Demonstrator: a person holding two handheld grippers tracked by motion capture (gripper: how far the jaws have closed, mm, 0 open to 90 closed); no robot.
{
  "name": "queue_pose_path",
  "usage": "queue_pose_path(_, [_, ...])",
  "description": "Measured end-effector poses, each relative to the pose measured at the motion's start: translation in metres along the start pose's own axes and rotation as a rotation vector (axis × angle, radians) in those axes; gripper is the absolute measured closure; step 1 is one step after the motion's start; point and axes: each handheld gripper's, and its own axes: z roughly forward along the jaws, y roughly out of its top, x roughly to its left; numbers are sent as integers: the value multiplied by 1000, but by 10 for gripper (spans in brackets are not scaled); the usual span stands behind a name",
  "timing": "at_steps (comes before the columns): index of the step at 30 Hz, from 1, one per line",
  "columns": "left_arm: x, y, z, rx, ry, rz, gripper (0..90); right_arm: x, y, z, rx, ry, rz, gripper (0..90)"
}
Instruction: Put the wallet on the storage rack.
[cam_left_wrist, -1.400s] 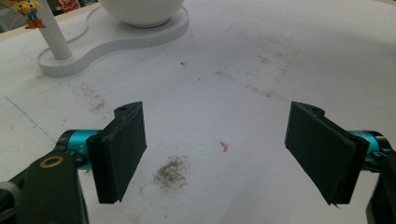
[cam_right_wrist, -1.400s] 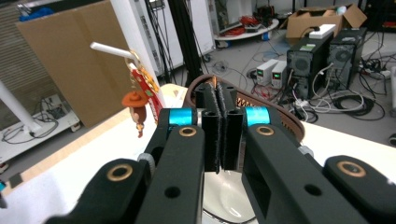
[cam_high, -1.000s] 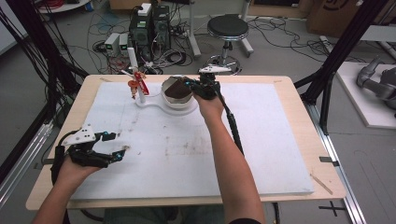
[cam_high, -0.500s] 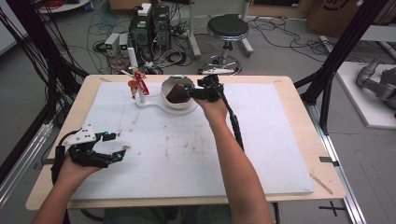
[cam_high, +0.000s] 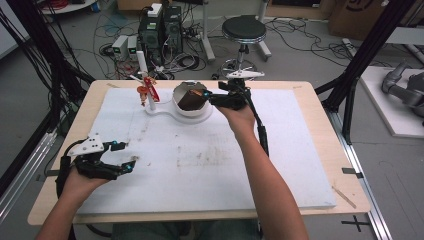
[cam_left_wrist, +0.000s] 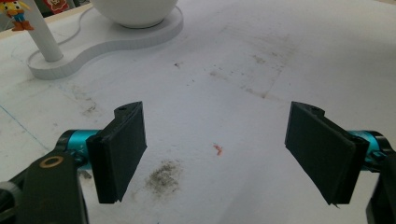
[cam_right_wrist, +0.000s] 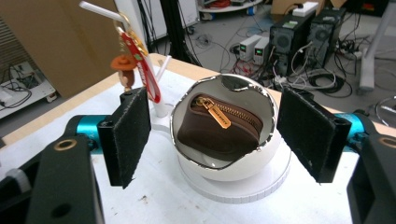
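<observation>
The brown zip pouch (cam_right_wrist: 219, 128) is seen lying inside the white bowl (cam_right_wrist: 268, 158) on its stand at the far side of the tabletop (cam_high: 300, 165). The right claw (cam_high: 212, 98), clenched a second ago, has just been opening and is now drawn slightly back, released, with nothing gripped. The left claw (cam_high: 125, 155) is kept unmoved, spread wide over bare foam.

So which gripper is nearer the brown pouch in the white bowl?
The right. The right gripper is open right beside the brown pouch in the white bowl. The left gripper sits open, far off near the table's front-left.
</observation>
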Motion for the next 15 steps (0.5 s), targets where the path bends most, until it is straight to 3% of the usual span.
queue_pose_path(2, [-1,1,1,-2,-1,0,204,1,1,-8,-24,6,-15,264])
queue_pose_path(4, [-1,1,2,-3,-4,0,204,2,-4,-19,-87,0,-34,271])
queue_pose_path(11, [-1,1,4,3,-10,0,204,-6,-22,-51,-95,45,-17,270])
queue_pose_path(15, [-1,1,5,-6,-11,-8,204,-10,-33,-68,-101,44,-18,269])
